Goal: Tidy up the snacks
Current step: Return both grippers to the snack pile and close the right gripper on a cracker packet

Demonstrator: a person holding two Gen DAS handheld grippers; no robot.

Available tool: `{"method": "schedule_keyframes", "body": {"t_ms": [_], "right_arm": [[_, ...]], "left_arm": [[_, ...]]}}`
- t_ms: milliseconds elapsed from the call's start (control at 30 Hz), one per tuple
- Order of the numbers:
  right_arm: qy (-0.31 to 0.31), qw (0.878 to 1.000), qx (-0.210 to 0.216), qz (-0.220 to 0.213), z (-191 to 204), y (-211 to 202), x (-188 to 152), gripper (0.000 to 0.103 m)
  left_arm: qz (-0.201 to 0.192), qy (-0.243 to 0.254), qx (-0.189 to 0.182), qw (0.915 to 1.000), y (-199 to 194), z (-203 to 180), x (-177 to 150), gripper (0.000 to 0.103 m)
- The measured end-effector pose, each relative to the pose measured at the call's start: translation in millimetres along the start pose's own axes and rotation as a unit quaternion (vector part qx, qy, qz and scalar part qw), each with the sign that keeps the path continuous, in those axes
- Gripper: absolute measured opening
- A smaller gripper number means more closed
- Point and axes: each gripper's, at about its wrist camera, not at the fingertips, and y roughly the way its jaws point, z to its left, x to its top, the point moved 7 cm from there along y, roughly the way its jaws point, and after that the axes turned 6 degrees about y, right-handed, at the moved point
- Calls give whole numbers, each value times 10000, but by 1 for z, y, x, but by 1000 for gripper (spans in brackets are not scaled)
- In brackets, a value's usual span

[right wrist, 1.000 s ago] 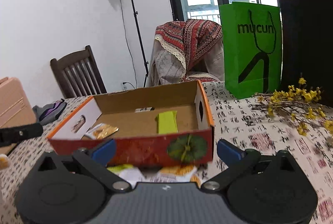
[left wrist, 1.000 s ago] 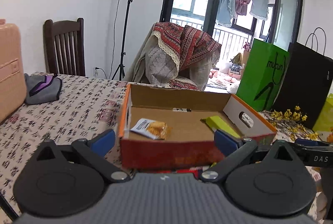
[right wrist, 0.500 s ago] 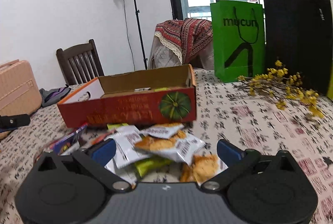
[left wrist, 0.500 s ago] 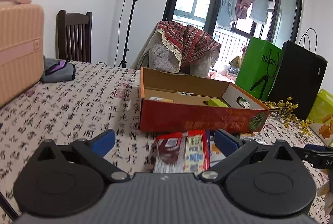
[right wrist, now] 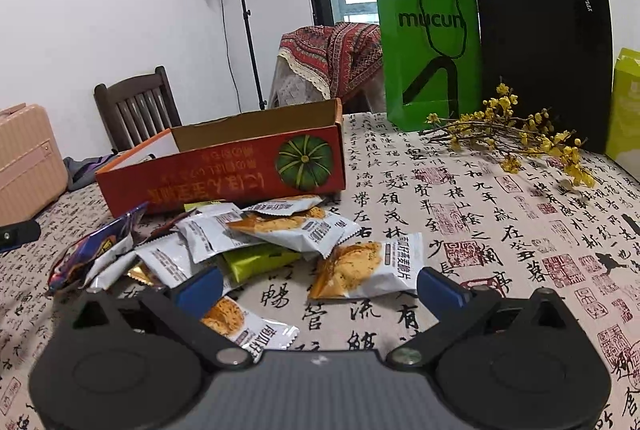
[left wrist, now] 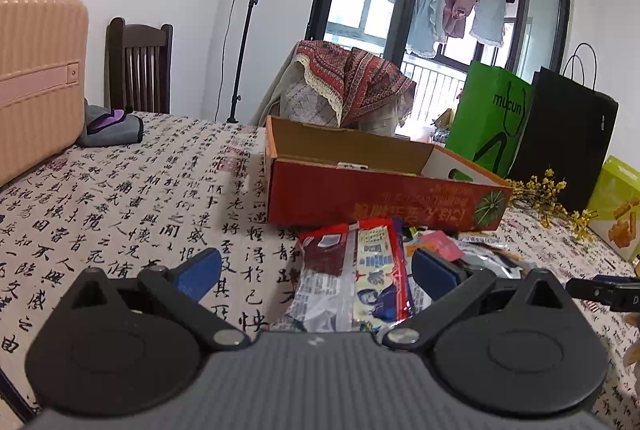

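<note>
The left gripper [left wrist: 316, 272] hangs spread wide over a long red-and-white foil snack packet [left wrist: 354, 274], holding nothing. The right gripper [right wrist: 320, 288] is equally spread above a white cracker sachet [right wrist: 366, 266]. Beyond them, loose packets [right wrist: 256, 230] lie heaped against the shallow red cardboard box [right wrist: 224, 174] on the calligraphy-print tablecloth [right wrist: 500, 222].

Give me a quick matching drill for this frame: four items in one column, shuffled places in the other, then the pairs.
Items
1. cardboard box
2. green bag
3. yellow flowers
4. suitcase

Places
A. far left edge of the table
B. lying in front of the black bag
C. just behind the pile of snack packets
D. standing upright, left of the black bag

Pairs: 1-C, 2-D, 3-B, 4-A
</note>
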Motion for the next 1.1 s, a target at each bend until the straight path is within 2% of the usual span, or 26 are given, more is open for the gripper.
{"method": "schedule_keyframes", "body": {"t_ms": [367,567,733,833,1100], "right_arm": [[-392,9986,-24,351,15,8,-9,103],[-592,9944,359,792,35,16,-22,103],[-796,9898,462,1084,51,30,-38,103],[-1068,9878,310,1090,59,38,-39,103],[-1180,9870,399,1016,66,45,-37,103]], "left_arm": [[123,-122,20,9998,4,4,-7,103],[152,-169,31,9997,4,6,-8,103],[195,-171,-26,9997,4,4,-10,103],[221,-146,-59,9996,4,3,-11,103],[190,-185,-87,9996,2,3,-10,103]]}}
